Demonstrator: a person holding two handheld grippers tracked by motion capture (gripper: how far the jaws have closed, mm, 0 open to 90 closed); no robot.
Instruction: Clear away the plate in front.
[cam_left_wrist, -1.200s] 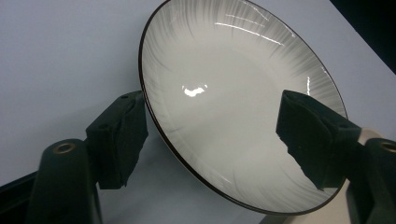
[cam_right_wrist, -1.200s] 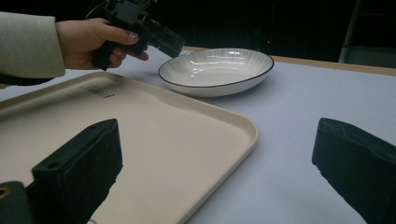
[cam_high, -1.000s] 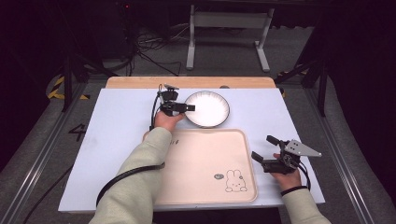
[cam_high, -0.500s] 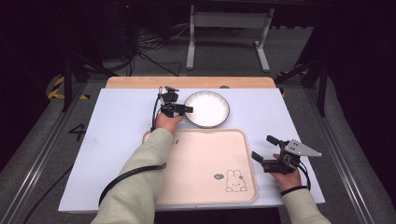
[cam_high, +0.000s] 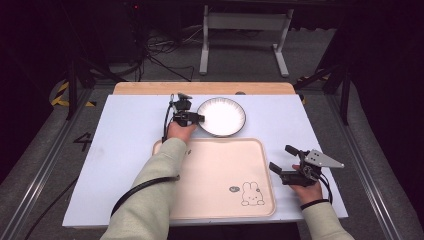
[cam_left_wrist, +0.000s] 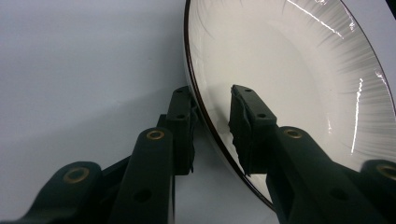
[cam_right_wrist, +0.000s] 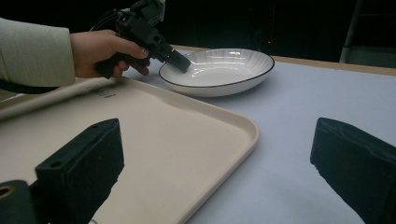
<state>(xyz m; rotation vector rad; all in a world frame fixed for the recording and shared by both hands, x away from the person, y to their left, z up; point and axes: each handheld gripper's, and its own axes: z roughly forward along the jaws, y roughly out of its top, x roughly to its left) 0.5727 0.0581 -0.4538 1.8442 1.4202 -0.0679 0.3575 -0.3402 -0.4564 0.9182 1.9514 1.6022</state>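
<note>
Left gripper (cam_high: 199, 118) was seen at the left rim of the white plate (cam_high: 224, 116), jaws straddling the rim, one outside and one inside the bowl; a gap was visible on both sides, so not clamped. The plate sat on the table (cam_high: 125, 140), just beyond the far edge of the pink tray (cam_high: 220, 175). Right gripper (cam_high: 280, 162) was held just beside the tray's right edge, jaws spread wide, nothing gripped.
</note>
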